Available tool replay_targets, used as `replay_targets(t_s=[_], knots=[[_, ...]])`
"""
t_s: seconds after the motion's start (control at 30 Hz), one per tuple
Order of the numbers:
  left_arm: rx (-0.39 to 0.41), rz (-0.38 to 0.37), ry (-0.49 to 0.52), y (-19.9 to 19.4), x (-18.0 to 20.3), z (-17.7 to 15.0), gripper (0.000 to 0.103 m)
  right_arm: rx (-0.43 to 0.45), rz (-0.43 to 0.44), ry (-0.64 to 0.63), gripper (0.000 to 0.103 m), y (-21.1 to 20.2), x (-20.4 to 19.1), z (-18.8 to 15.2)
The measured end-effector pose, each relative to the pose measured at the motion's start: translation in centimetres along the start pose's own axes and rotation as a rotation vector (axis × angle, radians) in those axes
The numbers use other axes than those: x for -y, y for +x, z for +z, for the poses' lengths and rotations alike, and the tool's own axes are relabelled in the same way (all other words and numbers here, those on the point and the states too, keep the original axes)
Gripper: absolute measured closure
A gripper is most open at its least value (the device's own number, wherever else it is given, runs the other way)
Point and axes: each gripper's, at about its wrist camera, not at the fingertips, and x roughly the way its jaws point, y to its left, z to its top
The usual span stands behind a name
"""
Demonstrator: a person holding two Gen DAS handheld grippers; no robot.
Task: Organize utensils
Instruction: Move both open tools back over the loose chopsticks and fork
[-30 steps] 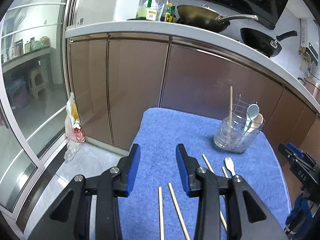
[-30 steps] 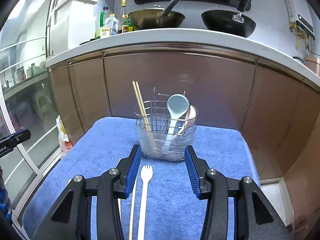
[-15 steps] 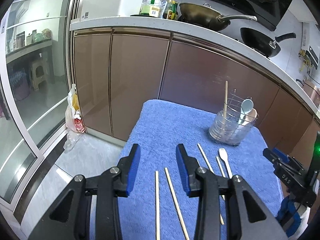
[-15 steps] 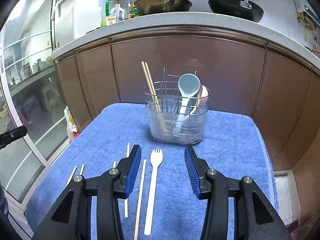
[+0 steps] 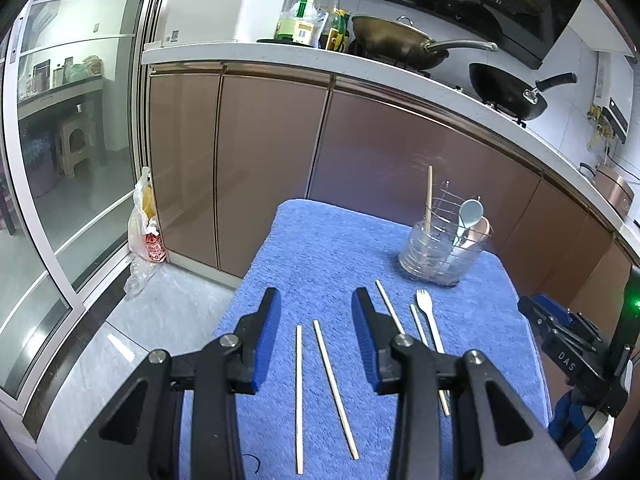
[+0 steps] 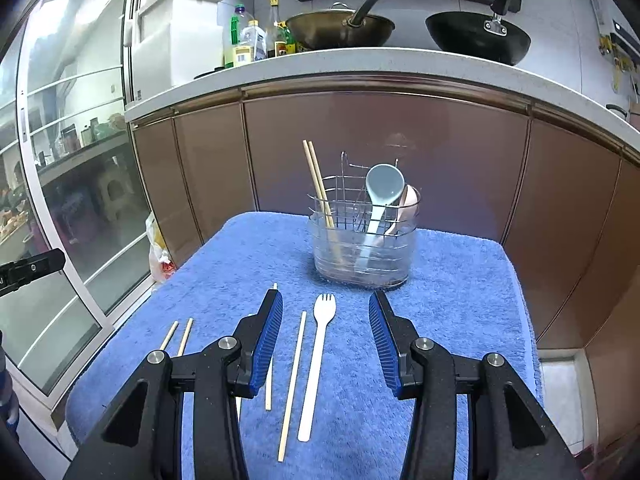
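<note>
- Here, both claws hang released and empty: left gripper (image 5: 316,334) above two thin, stiff chopsticks (image 5: 335,367).
- Right gripper (image 6: 325,342) frames a light white fork (image 6: 317,364); pinch it mid-handle, likely slippery.

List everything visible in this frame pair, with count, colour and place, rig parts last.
towel: one, blue, covering the low table.
utensil holder: one, clear with a wire frame, far end of the towel.
chopsticks in holder: two, wooden, left side.
spoons in holder: two, pale blue and pink, right side.
fork: one, white, flat on the towel.
loose chopsticks: four, wooden, flat on the towel left of the fork.
woks: two, bronze and black, on the counter.
bottles: several, on the counter.
plastic bag: one, on the floor by the cabinets.
left gripper: jaws apart, empty.
right gripper: jaws apart, empty.
</note>
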Motion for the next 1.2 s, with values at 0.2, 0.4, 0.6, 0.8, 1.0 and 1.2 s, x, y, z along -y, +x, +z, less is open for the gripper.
replay_targets(t_s=[0.2,0.4,0.6,0.8,1.0,1.2], knots=[[-0.017,0.002,-0.003,0.2,-0.3,-0.2,0.068,-0.012,0.003,-0.007,0.058,0.1,0.2,-0.2],[-0.037,0.004,-0.007,0.9,-0.9,-0.4,0.068,-0.041,0.011,-0.017,0.058,1.2,-0.1,-0.5],[-0.067,-0.005,-0.012,1.5,-1.3,-0.5,0.068,-0.057,0.023,-0.028,0.058,1.7,-0.1,-0.8],[-0.128,-0.017,-0.030,2.6,-1.8,-1.3,0.068,-0.079,0.034,-0.033,0.058,2.0,0.6,-1.4],[-0.168,-0.044,-0.047,3.3,-2.3,-1.7,0.068,-0.098,0.047,-0.045,0.058,1.9,1.4,-1.9],[-0.225,-0.093,-0.094,4.0,-4.3,-0.6,0.068,-0.110,0.059,-0.047,0.058,1.1,2.2,-1.7]])
